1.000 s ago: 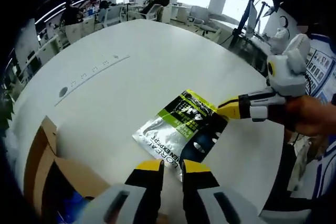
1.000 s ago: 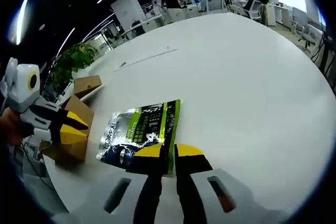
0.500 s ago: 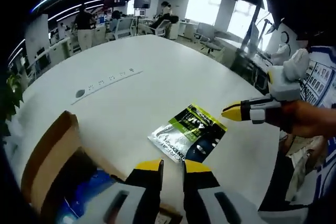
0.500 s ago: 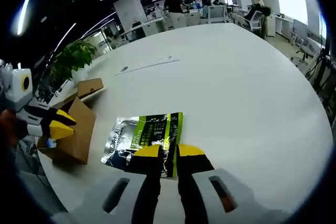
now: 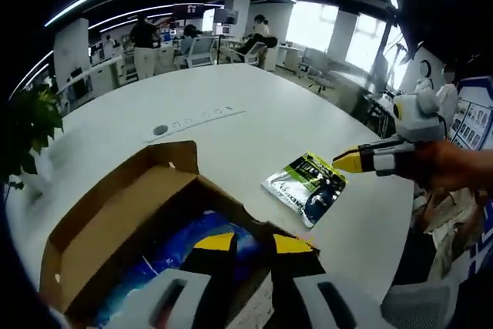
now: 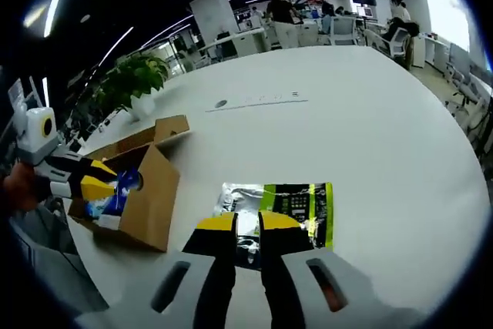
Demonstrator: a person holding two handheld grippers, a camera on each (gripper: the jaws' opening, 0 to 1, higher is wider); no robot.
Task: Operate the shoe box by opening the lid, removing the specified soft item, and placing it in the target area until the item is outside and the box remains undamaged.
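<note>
1. Two grippers in play. The left gripper [image 5: 245,243] hangs over the open shoe box [image 5: 115,221]; its jaws stand nearly together with a thin gap and nothing between them.
2. The right gripper [image 6: 246,223] hovers over the near edge of the pouch [image 6: 281,207]. Its jaws are likewise almost pressed together and hold nothing; whether the tips touch the pouch I cannot tell.
3. The pouch, a silver, green and black soft pack, lies flat on the white table [image 6: 370,136], outside the box and just beside it, not touching it.
4. The box is cardboard, lid flaps up and open, with no tear or crush visible in either view. Something blue [image 5: 177,260] lies inside it; too blurred to name.
5. In the left gripper view the right gripper [image 5: 362,161] shows from the side, yellow tips just at the far edge of the pouch [image 5: 306,188].
6. In the right gripper view the left gripper [image 6: 91,181] sits at the box's open mouth [image 6: 127,182].
7. Step judgement: lid open, item out and laid on the table, so the placing step looks done or nearly so.
8. Next move likely calls for drawing both grippers clear without nudging the pouch or catching a flap; if the blue thing is also wanted, the left gripper would need to spread and reach down into the box.
</note>
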